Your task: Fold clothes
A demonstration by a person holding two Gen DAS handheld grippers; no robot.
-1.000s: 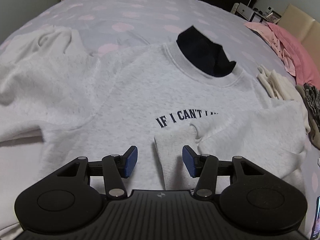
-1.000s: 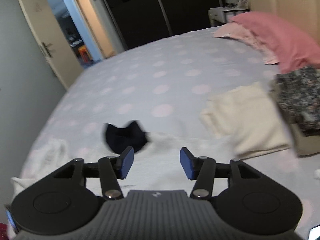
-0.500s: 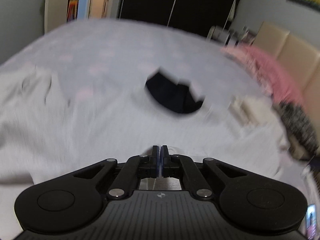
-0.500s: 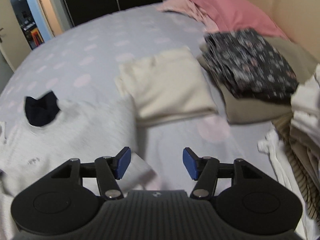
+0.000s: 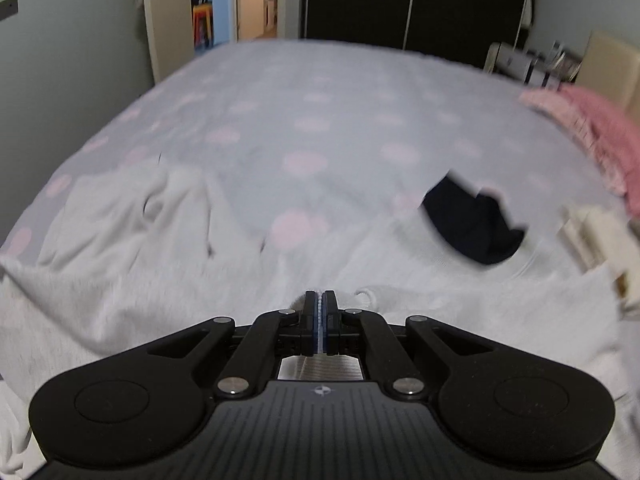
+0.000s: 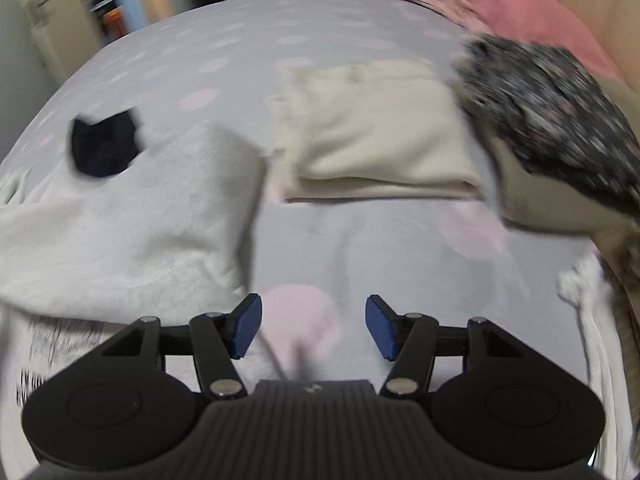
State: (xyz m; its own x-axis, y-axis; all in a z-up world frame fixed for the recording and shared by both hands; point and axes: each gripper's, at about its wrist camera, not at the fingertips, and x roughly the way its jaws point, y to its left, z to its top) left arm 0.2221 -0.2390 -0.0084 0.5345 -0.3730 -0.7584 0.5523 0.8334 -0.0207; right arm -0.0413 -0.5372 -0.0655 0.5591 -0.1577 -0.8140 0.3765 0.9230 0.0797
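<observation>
A light grey sweatshirt (image 5: 160, 280) with a dark neck lining (image 5: 472, 224) lies spread on the polka-dot bed (image 5: 320, 100). My left gripper (image 5: 320, 300) is shut, and the ribbed sleeve cuff (image 5: 366, 296) bunches up at its tips and rises with it. In the right wrist view the sweatshirt (image 6: 140, 220) fills the left side, with blurred dark lettering at the lower left. My right gripper (image 6: 314, 320) is open over bare sheet (image 6: 360, 240) just right of the sweatshirt's edge, with nothing between its fingers.
A folded cream garment (image 6: 372, 136) lies beyond the right gripper, beside a dark floral one (image 6: 552, 112) on a beige pile. Pink bedding (image 6: 520, 4) is at the far right and white cloth (image 6: 592, 320) at the right edge. An open door (image 5: 224, 20) and a dark wardrobe (image 5: 400, 0) stand behind the bed.
My left gripper closed on the sleeve cuff that lay between its fingers and lifted it, its view tilting up. The right gripper came down toward the sheet beside the sweatshirt, still open.
</observation>
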